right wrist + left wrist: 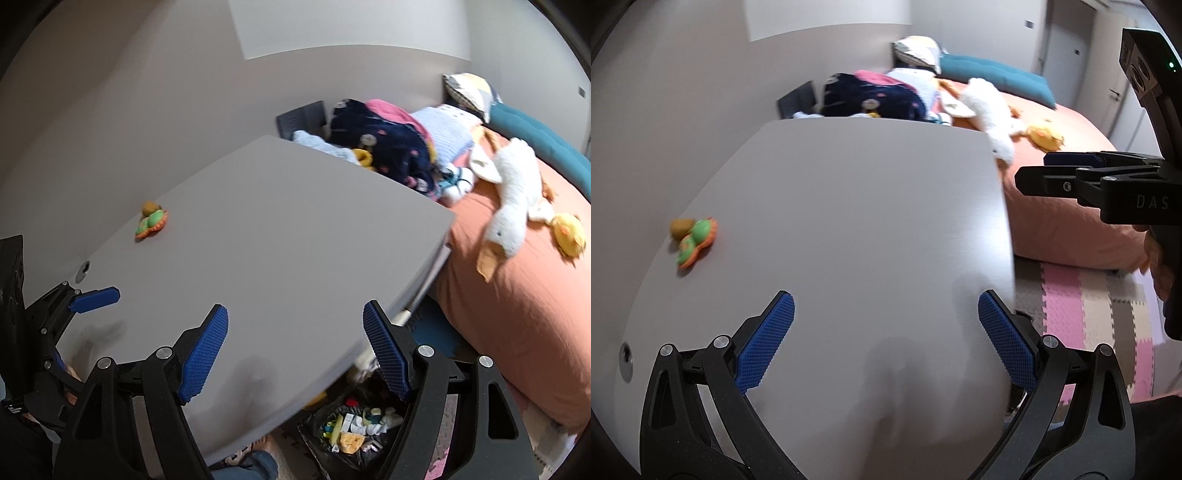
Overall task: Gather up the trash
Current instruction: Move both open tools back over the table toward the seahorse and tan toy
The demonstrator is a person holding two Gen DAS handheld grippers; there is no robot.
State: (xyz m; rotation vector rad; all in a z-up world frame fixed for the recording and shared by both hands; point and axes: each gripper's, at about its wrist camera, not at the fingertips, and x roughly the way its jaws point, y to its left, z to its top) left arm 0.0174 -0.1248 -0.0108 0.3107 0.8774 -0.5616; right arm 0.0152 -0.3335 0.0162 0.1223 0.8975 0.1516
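Observation:
A grey table (849, 206) fills both views (277, 229). A small green, orange and brown plush toy (692, 238) lies near its far left edge; it also shows in the right wrist view (151, 221). My left gripper (886, 339) is open and empty over the table's near part. My right gripper (295, 354) is open and empty over the table's near right edge. A black bin (354, 432) with several pieces of trash stands on the floor below the table edge, under the right gripper. The right gripper also shows in the left wrist view (1034, 173), over the bed.
A bed with an orange cover (517, 302) stands right of the table, with a white goose plush (513, 192), a yellow plush (570, 232), clothes (380, 147) and pillows. Pink and beige foam mats (1082, 321) cover the floor. A wall runs behind.

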